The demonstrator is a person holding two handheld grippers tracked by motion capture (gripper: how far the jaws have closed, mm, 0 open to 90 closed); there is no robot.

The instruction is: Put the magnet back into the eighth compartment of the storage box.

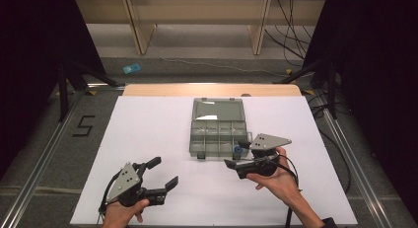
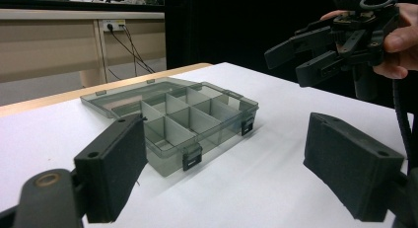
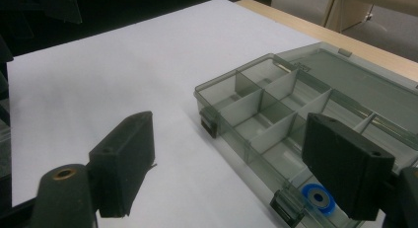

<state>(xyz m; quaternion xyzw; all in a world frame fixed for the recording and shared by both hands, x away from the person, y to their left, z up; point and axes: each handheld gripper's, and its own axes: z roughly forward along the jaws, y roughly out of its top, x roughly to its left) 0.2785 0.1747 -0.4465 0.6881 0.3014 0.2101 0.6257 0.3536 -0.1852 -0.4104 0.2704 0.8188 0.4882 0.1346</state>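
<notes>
While the right gripper (image 1: pixel 240 154) hangs level over the box's (image 1: pixel 217 134) near right corner, jaws spread and holding nothing, its hand (image 1: pixel 274 181) cups it from beneath. A blue ring (image 3: pixel 318 199) lies in that corner compartment. Near the front table (image 1: pixel 148 124) edge, the left gripper (image 1: pixel 163 173) points toward the box, jaws wide and empty, gripped from behind.

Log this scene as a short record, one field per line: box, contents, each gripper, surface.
box: clear grey compartment box, lid swung open flat behind it, two dark latches at the front
contents: blue ring in the front corner compartment beside a latch; other visible compartments look empty
left gripper: open, holds nothing, apart from the box
right gripper: open, holds nothing, at the box's front corner by the ring
surface: white table
</notes>
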